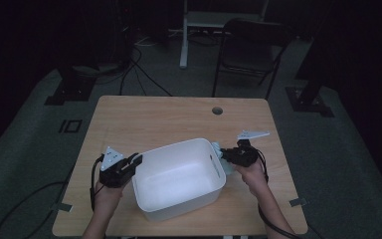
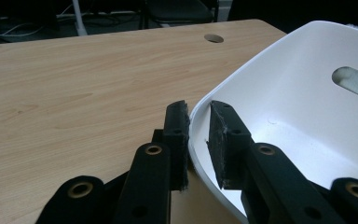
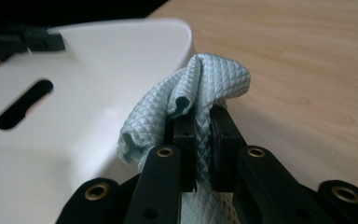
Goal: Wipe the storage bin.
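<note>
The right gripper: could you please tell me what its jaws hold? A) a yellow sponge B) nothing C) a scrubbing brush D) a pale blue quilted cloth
D: in the right gripper view, the right gripper has its jaws pinched on a pale blue quilted cloth, bunched beside the rim of the white tub.

A white plastic tub [image 1: 179, 179] stands upright between both grippers, its rim between the left gripper's [image 2: 198, 140] jaws; a pale-blue quilted cloth [image 3: 191, 100] is bunched in the right gripper [image 3: 204, 140], beside the tub's handle slot.
</note>
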